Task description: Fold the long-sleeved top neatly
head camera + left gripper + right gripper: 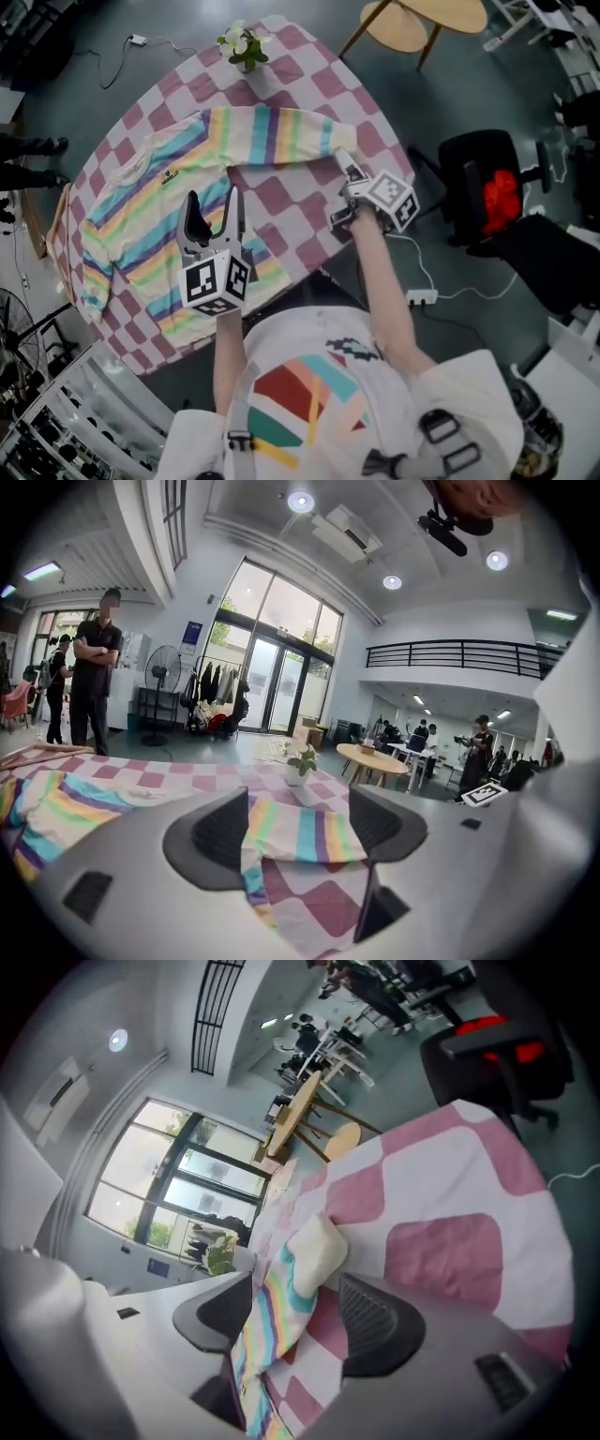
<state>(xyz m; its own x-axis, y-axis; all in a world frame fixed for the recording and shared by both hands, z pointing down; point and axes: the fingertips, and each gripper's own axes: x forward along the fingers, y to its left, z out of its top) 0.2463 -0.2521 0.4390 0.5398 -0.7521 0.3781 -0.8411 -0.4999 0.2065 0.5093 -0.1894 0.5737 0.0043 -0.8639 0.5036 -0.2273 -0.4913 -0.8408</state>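
A rainbow-striped long-sleeved top (159,216) lies spread on a table under a pink-and-white checked cloth (300,202). One sleeve (272,136) runs across the far side to its cream cuff (339,157). My right gripper (349,173) is at that cuff. In the right gripper view (295,1302) the cuff (319,1251) and striped sleeve (267,1326) lie between wide jaws, with the pads not pressing. My left gripper (214,202) hovers open over the top's lower body. In the left gripper view (298,832) the far sleeve (314,836) shows between the jaws.
A small vase of flowers (246,47) stands at the far table edge. Beyond it is a round wooden table (422,23). A black chair with something red (497,197) and a floor cable with a power strip (420,298) sit to the right. People (94,677) stand in the room.
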